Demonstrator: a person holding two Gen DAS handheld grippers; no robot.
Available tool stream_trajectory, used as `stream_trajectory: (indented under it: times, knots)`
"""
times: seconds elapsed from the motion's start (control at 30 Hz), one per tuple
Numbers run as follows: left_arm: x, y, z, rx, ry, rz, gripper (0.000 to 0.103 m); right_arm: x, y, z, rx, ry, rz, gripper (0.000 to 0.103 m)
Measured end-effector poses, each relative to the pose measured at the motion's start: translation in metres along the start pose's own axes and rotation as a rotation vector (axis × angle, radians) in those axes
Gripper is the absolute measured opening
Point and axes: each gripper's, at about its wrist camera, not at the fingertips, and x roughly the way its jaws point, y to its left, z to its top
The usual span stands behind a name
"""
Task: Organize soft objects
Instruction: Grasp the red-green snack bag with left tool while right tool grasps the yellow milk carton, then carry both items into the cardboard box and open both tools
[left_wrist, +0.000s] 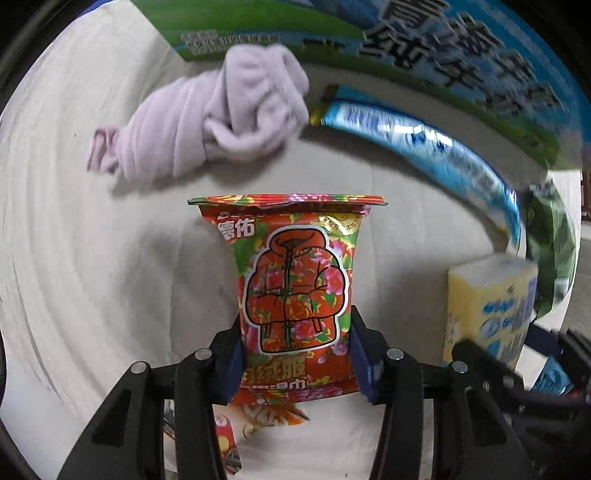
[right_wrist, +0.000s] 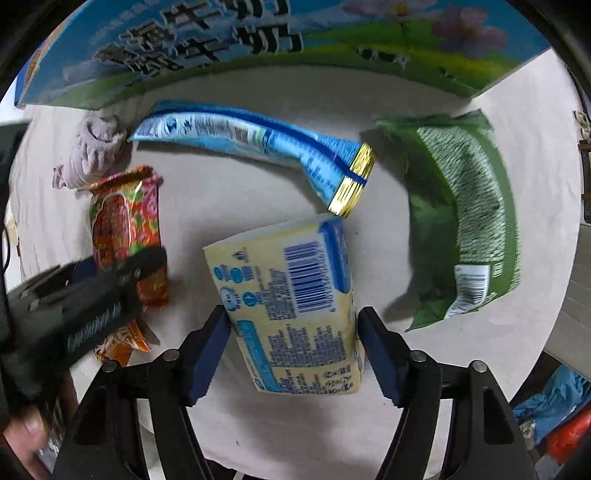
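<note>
Left tool (left_wrist: 295, 354) is clamped on the red floral packet (left_wrist: 295, 291) — right tool (right_wrist: 291, 350) straddles the yellow tissue pack (right_wrist: 291, 306), pads not quite pressing.

A white cloth-covered surface (right_wrist: 229, 192) carries a scatter of soft goods. A yellow tissue pack (right_wrist: 291, 302) lies between the right tongs (right_wrist: 291, 328), a red floral packet (left_wrist: 295, 295) between the left tongs (left_wrist: 295, 354). Beyond the left tongs sits a bunched lilac cloth (left_wrist: 218, 118); beyond the right tongs lies a long blue pouch (right_wrist: 258, 144), with a green bag (right_wrist: 469, 210) to their right. A blue-and-green printed carton (right_wrist: 258, 40) stands along the far edge.
</note>
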Motion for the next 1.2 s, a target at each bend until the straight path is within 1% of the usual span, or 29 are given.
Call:
stream_trajectory:
  times: [0.17, 0.23, 0.27, 0.4, 0.43, 0.6, 0.63, 0.7, 0.83, 0.93, 1.07, 1.1, 1.2]
  knots:
    - [0.012, -0.006, -0.006, -0.010, -0.016, 0.022, 0.046, 0.039, 0.008, 0.000, 0.000, 0.043, -0.073, 0.073]
    - [0.011, -0.007, -0.013, -0.014, -0.025, 0.023, 0.046, 0.042, 0.012, -0.004, -0.005, 0.019, -0.100, 0.069]
    - [0.011, -0.008, -0.010, -0.014, -0.031, 0.026, 0.045, 0.044, 0.013, -0.006, -0.002, 0.015, -0.104, 0.069]
    - [0.004, -0.012, -0.018, -0.016, -0.040, 0.029, 0.044, 0.049, 0.011, -0.016, 0.026, 0.000, -0.091, 0.068]
    - [-0.008, -0.026, -0.028, -0.014, -0.049, 0.027, 0.044, 0.045, 0.008, -0.020, 0.030, -0.006, -0.087, 0.068]
    - [-0.046, -0.040, -0.050, 0.009, -0.125, 0.014, 0.044, 0.017, 0.005, -0.036, 0.026, -0.051, -0.045, 0.067]
    - [-0.058, -0.043, -0.056, 0.016, -0.153, 0.012, 0.044, 0.008, -0.006, -0.033, 0.023, -0.061, -0.035, 0.067]
    - [-0.077, -0.048, -0.066, 0.027, -0.188, 0.006, 0.044, -0.006, -0.008, -0.041, 0.018, -0.086, -0.017, 0.067]
    - [-0.120, -0.057, -0.088, 0.048, -0.263, -0.019, 0.044, -0.044, -0.019, -0.056, 0.011, -0.138, 0.029, 0.067]
    - [-0.148, -0.063, -0.097, 0.055, -0.305, -0.051, 0.044, -0.065, -0.026, -0.065, 0.015, -0.176, 0.061, 0.067]
    - [-0.178, -0.066, -0.082, 0.063, -0.341, -0.110, 0.044, -0.100, -0.038, -0.073, 0.028, -0.236, 0.123, 0.067]
    - [-0.180, -0.066, -0.072, 0.066, -0.346, -0.119, 0.044, -0.110, -0.041, -0.073, 0.031, -0.249, 0.139, 0.067]
    - [-0.202, -0.071, -0.055, 0.084, -0.366, -0.159, 0.044, -0.145, -0.045, -0.071, 0.032, -0.298, 0.174, 0.067]
